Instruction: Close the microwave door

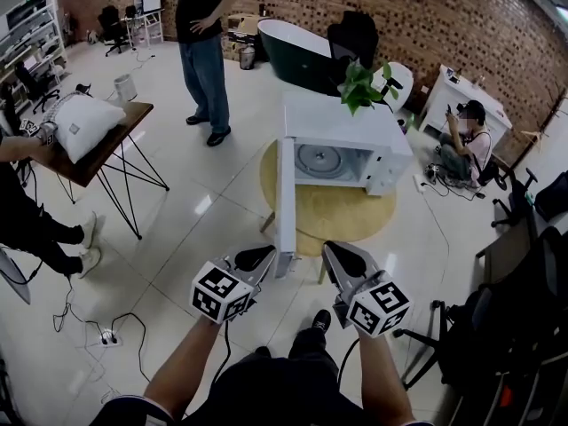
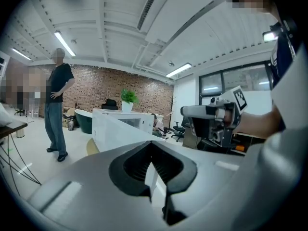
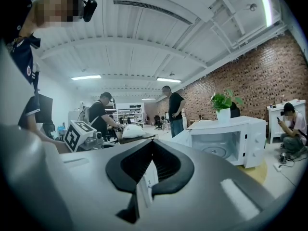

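A white microwave (image 1: pixel 348 142) stands on a round wooden table (image 1: pixel 355 218) with a potted plant (image 1: pixel 362 87) on top. Its door (image 1: pixel 286 193) is swung wide open, edge-on toward me, and the turntable shows inside. Both grippers hang low in front of me, short of the door's near end. The left gripper (image 1: pixel 264 256) is shut and holds nothing, just left of the door's tip. The right gripper (image 1: pixel 335 254) is shut and holds nothing, to the door's right. The left gripper view has the door (image 2: pixel 111 128) ahead; the right gripper view has the open microwave (image 3: pixel 227 141).
A person (image 1: pixel 206 34) stands beyond the microwave on the left. A brown table (image 1: pixel 98 149) with a white cushion is at left, a dark bathtub (image 1: pixel 297 51) behind. Someone sits on the floor (image 1: pixel 466 140) at right. Cables (image 1: pixel 106 334) lie at lower left, black chairs (image 1: pixel 506 327) at right.
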